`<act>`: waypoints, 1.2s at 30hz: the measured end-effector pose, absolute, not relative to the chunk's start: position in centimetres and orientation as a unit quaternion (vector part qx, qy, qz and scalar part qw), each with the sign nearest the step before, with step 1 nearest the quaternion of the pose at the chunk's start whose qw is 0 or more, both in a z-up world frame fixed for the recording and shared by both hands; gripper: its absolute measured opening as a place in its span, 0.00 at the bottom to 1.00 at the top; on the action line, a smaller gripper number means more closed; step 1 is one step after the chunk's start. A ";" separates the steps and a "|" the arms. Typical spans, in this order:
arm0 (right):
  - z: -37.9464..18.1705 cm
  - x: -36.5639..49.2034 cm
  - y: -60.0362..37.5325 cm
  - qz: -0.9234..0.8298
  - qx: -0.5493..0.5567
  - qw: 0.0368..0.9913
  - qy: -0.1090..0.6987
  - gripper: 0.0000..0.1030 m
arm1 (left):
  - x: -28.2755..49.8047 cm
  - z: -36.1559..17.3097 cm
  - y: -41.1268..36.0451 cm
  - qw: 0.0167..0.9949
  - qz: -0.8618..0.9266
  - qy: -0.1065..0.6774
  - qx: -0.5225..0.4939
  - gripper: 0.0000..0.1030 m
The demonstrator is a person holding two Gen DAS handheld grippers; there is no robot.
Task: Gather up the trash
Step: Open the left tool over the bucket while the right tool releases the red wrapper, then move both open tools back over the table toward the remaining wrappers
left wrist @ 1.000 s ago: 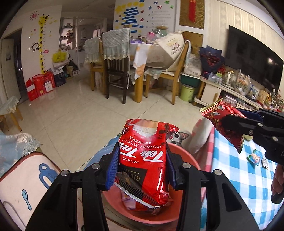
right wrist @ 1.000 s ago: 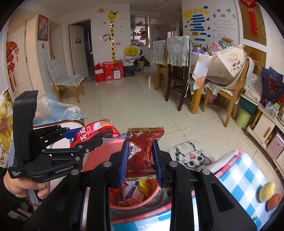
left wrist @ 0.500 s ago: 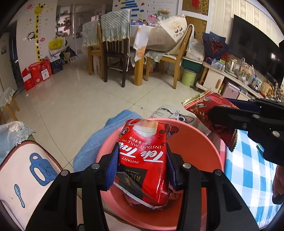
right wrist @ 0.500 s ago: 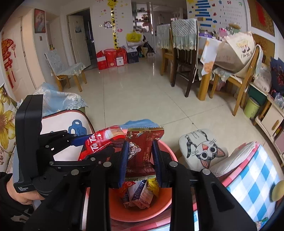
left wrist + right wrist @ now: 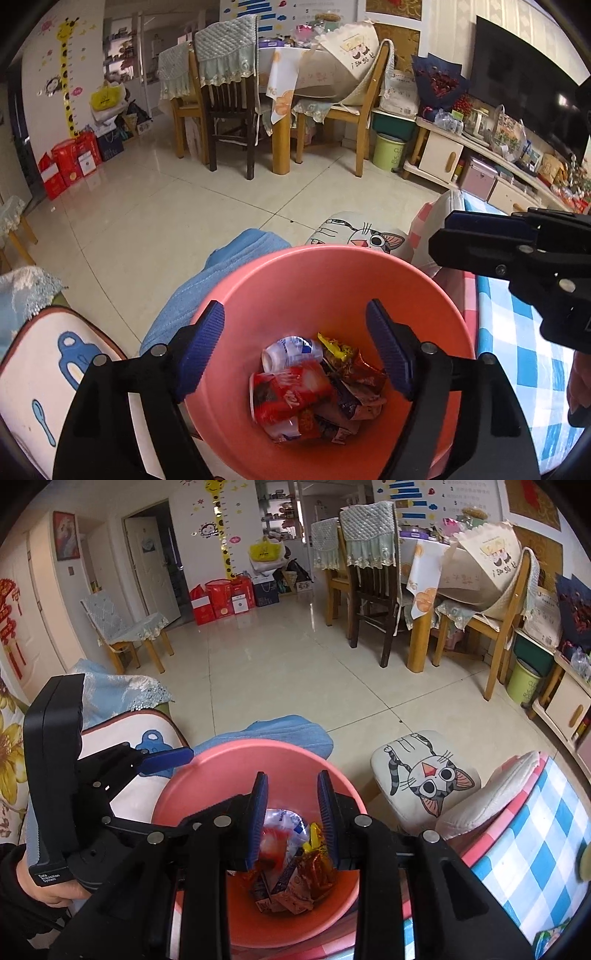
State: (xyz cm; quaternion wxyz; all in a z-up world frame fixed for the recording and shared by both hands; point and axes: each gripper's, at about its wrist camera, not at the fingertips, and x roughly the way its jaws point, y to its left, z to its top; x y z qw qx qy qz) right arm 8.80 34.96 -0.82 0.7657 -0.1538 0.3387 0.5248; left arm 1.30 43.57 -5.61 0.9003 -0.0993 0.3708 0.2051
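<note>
A pink plastic bin (image 5: 317,280) stands below both grippers; it also shows in the right wrist view (image 5: 236,760). Several wrappers lie at its bottom, among them the red Teh Tarik packet (image 5: 291,393) and a dark red wrapper (image 5: 314,867). My left gripper (image 5: 295,347) is open and empty over the bin's mouth. My right gripper (image 5: 290,819) is open and empty over the bin, its jaws a narrow gap apart. The right gripper shows from the side in the left wrist view (image 5: 517,254); the left gripper shows at the left in the right wrist view (image 5: 110,786).
A blue-and-white checked tablecloth (image 5: 524,354) covers the table at the right. A cat-face stool cushion (image 5: 424,775) and a blue towel (image 5: 207,273) lie beyond the bin. A white cushion with a blue print (image 5: 48,373) sits at the left. Dining chairs (image 5: 369,576) stand across the tiled floor.
Both grippers have opened. The Teh Tarik packet has dropped from the left gripper and the dark red wrapper from the right one; both now lie in the bin.
</note>
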 end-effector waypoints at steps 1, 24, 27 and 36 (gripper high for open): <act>-0.7 8.9 34.7 0.524 -0.152 0.767 0.339 0.30 | 1.3 -5.6 43.4 0.900 0.205 0.371 -0.099 0.77; 0.1 14.2 16.0 0.433 -0.099 0.833 0.330 0.63 | 6.4 -3.4 33.6 0.914 0.130 0.380 -0.059 0.84; -0.1 15.0 11.8 0.412 -0.092 0.847 0.324 0.71 | 8.3 -4.0 31.0 0.913 0.096 0.393 -0.060 0.88; -3.2 18.9 -3.0 0.295 -0.094 0.888 0.339 0.89 | 16.6 -6.3 20.6 0.903 -0.005 0.428 -0.037 0.89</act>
